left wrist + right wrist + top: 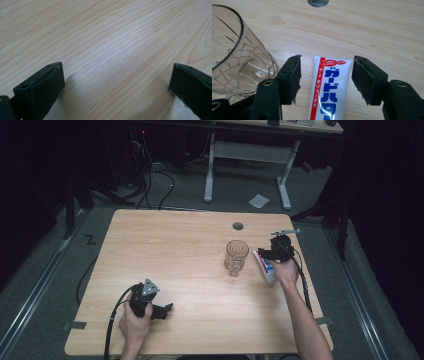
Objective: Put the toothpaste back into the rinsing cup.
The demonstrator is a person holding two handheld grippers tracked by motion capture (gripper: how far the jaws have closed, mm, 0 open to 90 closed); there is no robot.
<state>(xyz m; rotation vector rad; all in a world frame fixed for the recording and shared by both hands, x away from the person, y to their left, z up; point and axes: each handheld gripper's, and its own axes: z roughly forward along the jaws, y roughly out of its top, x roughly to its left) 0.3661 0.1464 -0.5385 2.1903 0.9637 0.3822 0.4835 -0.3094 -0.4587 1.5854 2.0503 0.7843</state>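
While your right claw (325, 82) is straddling the toothpaste tube (329, 90) lying flat on the desk (165, 250) just beside the glass tumbler (236, 256), jaws wide and empty, you are wisely centring before closing; your left claw (116, 87) is idling agape, holding nothing.

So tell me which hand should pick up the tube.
Right. The right tool already straddles the tube, jaws open on either side, beside the glass. The left tool sits over bare table, far off.
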